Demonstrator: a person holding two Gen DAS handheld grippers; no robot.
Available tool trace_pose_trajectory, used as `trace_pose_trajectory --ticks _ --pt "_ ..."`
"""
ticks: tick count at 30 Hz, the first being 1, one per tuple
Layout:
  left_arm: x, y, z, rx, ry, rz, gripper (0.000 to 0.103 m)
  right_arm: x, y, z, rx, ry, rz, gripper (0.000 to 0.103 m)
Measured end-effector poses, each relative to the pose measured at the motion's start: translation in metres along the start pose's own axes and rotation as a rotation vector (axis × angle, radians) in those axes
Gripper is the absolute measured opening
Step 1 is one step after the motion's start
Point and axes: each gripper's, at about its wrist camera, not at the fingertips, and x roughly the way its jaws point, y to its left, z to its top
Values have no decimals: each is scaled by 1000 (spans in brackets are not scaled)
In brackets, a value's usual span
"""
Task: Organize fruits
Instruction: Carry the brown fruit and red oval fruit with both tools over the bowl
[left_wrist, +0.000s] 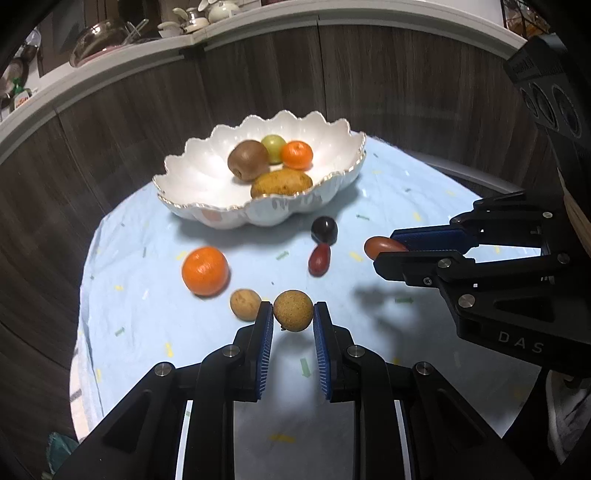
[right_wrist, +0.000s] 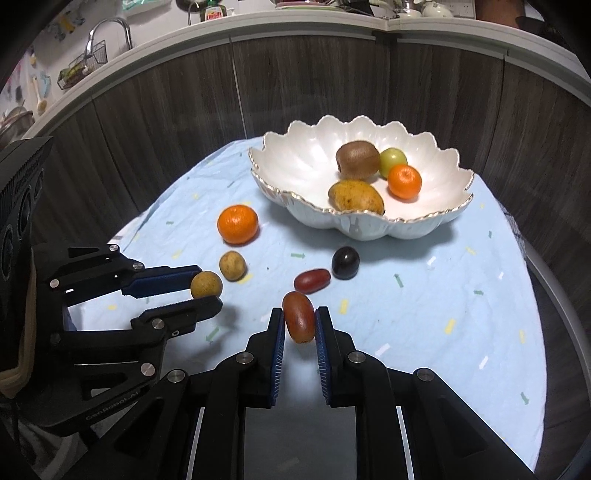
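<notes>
Each round fruit could roll free on the way to the bowl (left_wrist: 192, 173) at twelve o'clock, since the left gripper (left_wrist: 293, 312) pinches a brown ball (left_wrist: 293, 310) and the right gripper (right_wrist: 300, 321) a red oval fruit (right_wrist: 299, 321) only at their tips.

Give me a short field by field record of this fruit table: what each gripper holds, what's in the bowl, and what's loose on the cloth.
left gripper: shut on round tan fruit
right gripper: shut on oblong red fruit
bowl: kiwi, green fruit, small orange, yellow-brown fruit
loose on cloth: large orange, small tan fruit, dark round fruit, second red fruit
</notes>
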Motion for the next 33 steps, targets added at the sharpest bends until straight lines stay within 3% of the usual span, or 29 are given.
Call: trace_pose_trajectory --ticks 15,33 --pt "-17 4 18 0 -48 26 22 -20 -7 22 -12 -72 -39 18" --pt "-19 21 66 8 -121 63 22 -29 -31 59 8 -154 -92 18"
